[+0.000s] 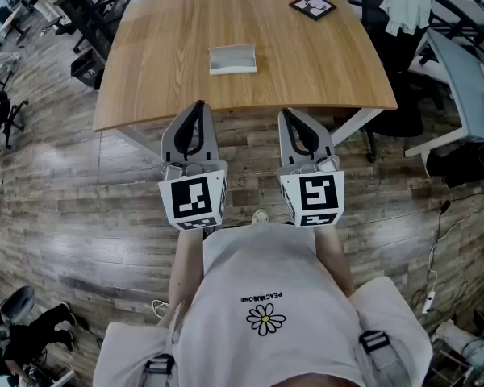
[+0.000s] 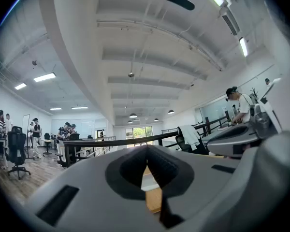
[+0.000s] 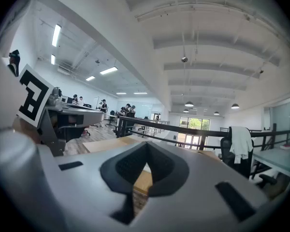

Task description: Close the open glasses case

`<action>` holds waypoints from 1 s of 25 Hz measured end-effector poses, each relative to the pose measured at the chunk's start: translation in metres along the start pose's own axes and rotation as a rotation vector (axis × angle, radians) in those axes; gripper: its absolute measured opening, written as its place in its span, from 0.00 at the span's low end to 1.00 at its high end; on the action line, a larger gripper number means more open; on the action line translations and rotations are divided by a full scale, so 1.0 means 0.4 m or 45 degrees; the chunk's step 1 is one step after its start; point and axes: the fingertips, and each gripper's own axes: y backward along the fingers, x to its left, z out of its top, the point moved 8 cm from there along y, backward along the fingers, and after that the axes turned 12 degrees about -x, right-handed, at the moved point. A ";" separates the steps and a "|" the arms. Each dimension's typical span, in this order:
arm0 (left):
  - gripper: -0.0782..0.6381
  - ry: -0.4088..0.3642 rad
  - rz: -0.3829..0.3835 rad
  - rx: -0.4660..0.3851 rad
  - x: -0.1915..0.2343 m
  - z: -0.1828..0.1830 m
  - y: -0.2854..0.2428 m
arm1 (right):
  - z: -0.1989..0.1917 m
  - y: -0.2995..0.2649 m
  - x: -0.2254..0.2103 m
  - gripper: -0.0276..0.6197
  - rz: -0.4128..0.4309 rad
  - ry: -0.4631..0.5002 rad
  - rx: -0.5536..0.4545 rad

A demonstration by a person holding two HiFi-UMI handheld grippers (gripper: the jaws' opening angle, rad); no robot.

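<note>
Two tongs [image 1: 198, 105] [image 1: 288, 115] — at table [image 1: 161, 71] edge

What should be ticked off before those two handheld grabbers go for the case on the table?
1. Grey rectangular glasses case lies on the wooden table, nothing on it: ok.
2. Left gripper fingers together, empty: ok.
3. Right gripper fingers together, empty: ok.
4. Grippers at the case: not ok, both well short, near the table's front edge.
5. Black square marker card far from the case: ok.
6. Lid's hinge side: cannot tell.
</note>
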 end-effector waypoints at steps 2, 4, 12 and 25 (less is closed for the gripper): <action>0.13 0.001 -0.009 -0.012 0.001 -0.001 -0.003 | -0.005 -0.004 -0.001 0.05 0.002 0.000 0.002; 0.13 -0.001 -0.013 -0.022 0.000 -0.001 -0.007 | -0.007 -0.006 -0.003 0.05 0.004 0.000 0.002; 0.13 -0.018 -0.025 -0.022 -0.026 0.000 -0.024 | -0.020 0.000 -0.024 0.05 -0.001 -0.057 -0.017; 0.13 -0.073 0.028 0.018 -0.046 -0.021 0.002 | -0.085 0.009 -0.026 0.05 0.066 -0.128 0.067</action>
